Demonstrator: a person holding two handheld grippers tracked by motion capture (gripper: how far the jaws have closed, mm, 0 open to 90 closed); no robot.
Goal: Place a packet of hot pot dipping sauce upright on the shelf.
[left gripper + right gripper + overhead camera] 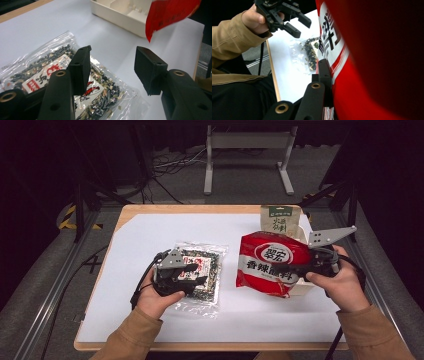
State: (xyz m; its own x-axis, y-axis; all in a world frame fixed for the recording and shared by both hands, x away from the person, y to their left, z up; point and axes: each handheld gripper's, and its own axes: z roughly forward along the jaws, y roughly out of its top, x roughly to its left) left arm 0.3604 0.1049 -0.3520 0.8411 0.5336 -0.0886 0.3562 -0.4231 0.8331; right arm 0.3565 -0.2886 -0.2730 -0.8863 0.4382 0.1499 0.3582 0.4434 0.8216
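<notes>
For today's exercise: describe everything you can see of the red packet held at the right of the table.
The red packet is a glossy, puffed plastic pouch with a white oval logo and white band of dark characters. The right tongs clamp its edge, holding it tilted above the cream tray, clear of the white table cover.

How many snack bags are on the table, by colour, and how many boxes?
Red bag: 1
Clear bag with dark bits inside: 1
Green and tan bag: 1
Cream box: 1
Total: 4
</notes>
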